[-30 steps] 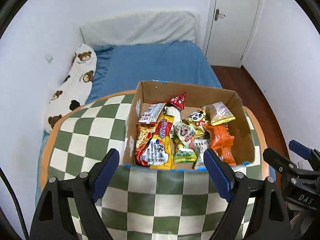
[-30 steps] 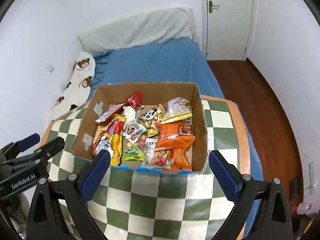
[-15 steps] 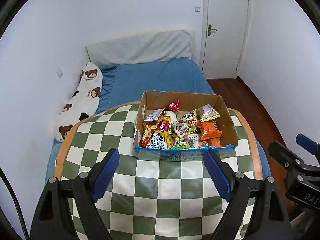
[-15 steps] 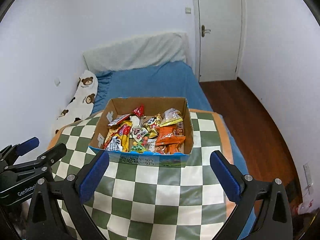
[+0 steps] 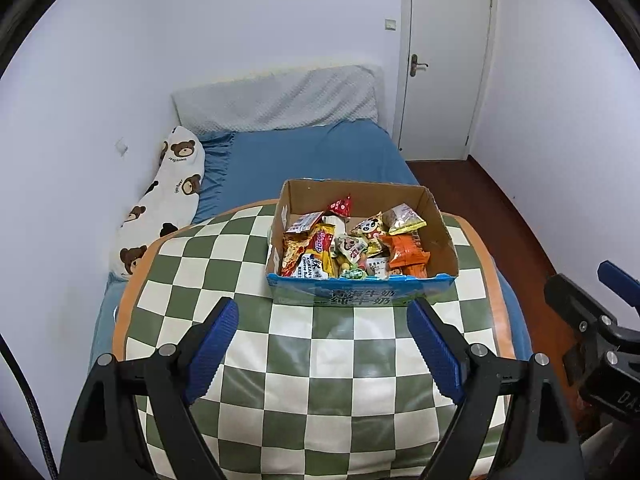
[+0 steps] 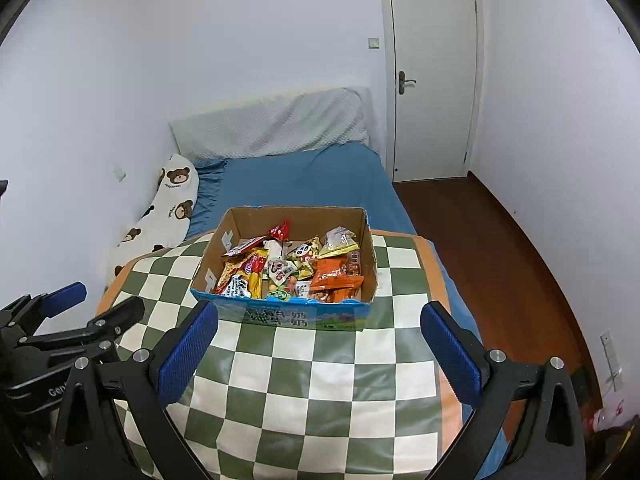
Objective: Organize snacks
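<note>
A cardboard box with a blue printed front (image 5: 444, 236) (image 6: 362, 312) stands on a green-and-white checkered cloth (image 5: 320, 380) (image 6: 320, 380). It holds several snack packets: a yellow and red one (image 5: 320, 252) (image 6: 250, 276) on the left and an orange one (image 5: 406, 252) (image 6: 334, 276) on the right. My left gripper (image 5: 322, 344) is open and empty, well back from the box. My right gripper (image 6: 318, 352) is open and empty, also short of the box. Each gripper shows at the edge of the other's view.
A bed with a blue sheet (image 5: 304, 156) lies behind the table, with a bear-print pillow (image 5: 168, 196) on its left and a grey headboard cushion (image 5: 280, 100). A white door (image 5: 444, 60) and brown floor (image 6: 500, 260) are on the right.
Both grippers have drawn back and up from the box, which now looks smaller and farther away. Its blue front has come into view. Both stay open.
</note>
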{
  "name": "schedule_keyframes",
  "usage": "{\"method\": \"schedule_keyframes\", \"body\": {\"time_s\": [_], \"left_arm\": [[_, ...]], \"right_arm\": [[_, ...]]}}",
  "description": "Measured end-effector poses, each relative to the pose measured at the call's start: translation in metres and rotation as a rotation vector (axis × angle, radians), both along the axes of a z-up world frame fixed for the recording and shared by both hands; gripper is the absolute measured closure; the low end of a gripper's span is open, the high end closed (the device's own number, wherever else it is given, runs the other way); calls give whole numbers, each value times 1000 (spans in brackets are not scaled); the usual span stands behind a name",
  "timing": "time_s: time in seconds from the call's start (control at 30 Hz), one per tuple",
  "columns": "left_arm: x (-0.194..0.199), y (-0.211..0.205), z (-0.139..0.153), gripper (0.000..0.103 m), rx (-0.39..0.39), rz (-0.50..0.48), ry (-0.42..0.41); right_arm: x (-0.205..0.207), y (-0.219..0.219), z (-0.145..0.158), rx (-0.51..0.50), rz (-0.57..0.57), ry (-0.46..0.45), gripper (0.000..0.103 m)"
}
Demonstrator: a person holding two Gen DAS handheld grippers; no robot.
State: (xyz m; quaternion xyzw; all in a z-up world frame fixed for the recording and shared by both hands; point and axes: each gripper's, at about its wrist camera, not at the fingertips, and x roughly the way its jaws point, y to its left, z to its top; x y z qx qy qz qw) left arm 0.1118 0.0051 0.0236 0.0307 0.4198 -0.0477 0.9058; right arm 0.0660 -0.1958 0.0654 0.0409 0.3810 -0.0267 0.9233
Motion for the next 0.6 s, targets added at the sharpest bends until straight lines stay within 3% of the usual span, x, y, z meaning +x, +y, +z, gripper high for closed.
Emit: {"method": "schedule_keyframes", "body": {"time_s": [0.23, 0.3, 0.33, 0.6], "left_arm": [[1, 2, -3, 16, -5, 21, -11], [5, 3, -8, 4, -11, 21, -10], [8, 2, -10, 3, -10, 23, -10], [39, -1, -35, 2, 28, 59, 0]], "right_arm": [[4, -5, -6, -5, -15, -4, 0], [8, -7, -11, -14, -25, -6, 0], [11, -8, -15, -16, -27, -3, 0], [41, -16, -45, -40, -62, 23, 0]]}}
